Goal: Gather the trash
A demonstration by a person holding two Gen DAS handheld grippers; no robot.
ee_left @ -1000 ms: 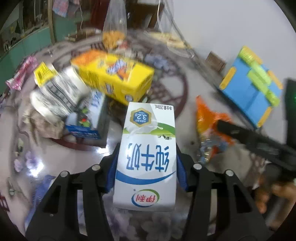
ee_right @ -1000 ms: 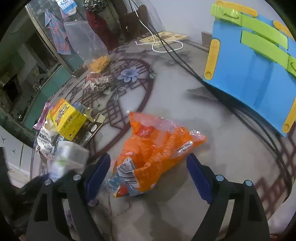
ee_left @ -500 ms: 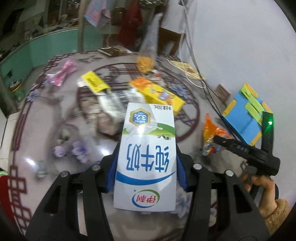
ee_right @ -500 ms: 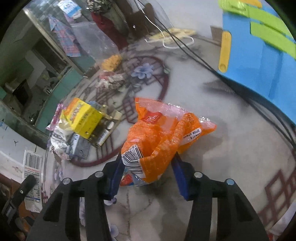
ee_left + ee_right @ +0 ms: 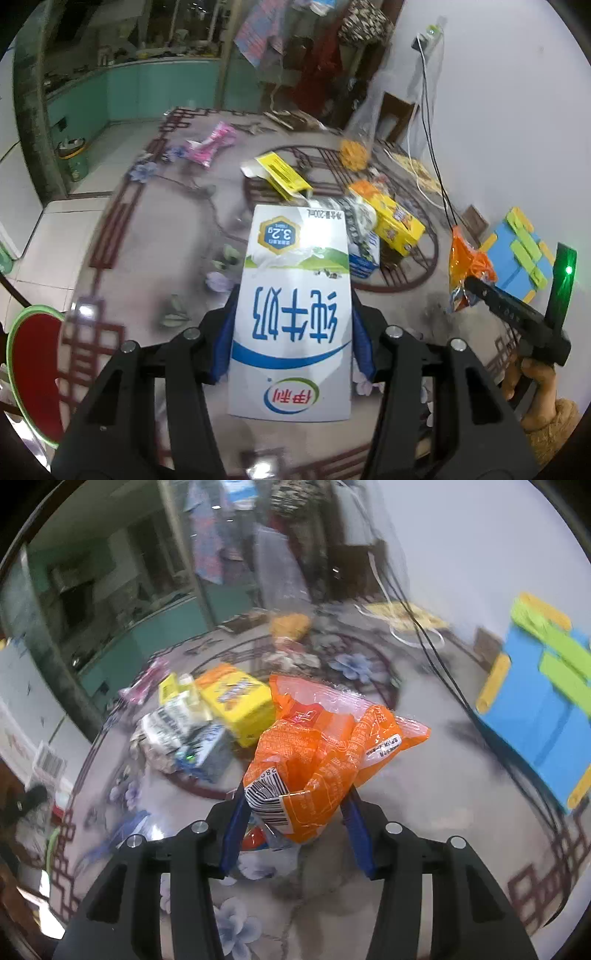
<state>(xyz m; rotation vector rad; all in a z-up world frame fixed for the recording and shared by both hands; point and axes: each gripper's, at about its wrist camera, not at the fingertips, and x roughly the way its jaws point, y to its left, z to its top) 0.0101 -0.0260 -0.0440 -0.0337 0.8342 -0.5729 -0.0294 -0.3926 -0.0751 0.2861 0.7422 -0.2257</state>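
Observation:
My left gripper [image 5: 291, 325] is shut on a white and blue milk carton [image 5: 291, 314] and holds it above the round table [image 5: 155, 236]. My right gripper [image 5: 295, 812] is shut on a crumpled orange snack bag [image 5: 325, 749], lifted off the table; the bag also shows in the left wrist view [image 5: 465, 266]. On the table lie a yellow box [image 5: 236, 698], a crumpled grey wrapper [image 5: 166, 723], a small blue carton [image 5: 207, 753], a yellow packet [image 5: 280, 173] and a pink wrapper [image 5: 210, 144].
A blue and green folded thing [image 5: 546, 698] lies at the table's right by the white wall. Black cables [image 5: 436, 657] run across the table. A clear plastic bag with orange contents [image 5: 358, 147] stands at the back. A red stool with a green rim [image 5: 33, 365] is at the lower left.
My right gripper has shut on the orange bag and lifted it. My left gripper has risen and drawn back with the milk carton, away from the trash pile.

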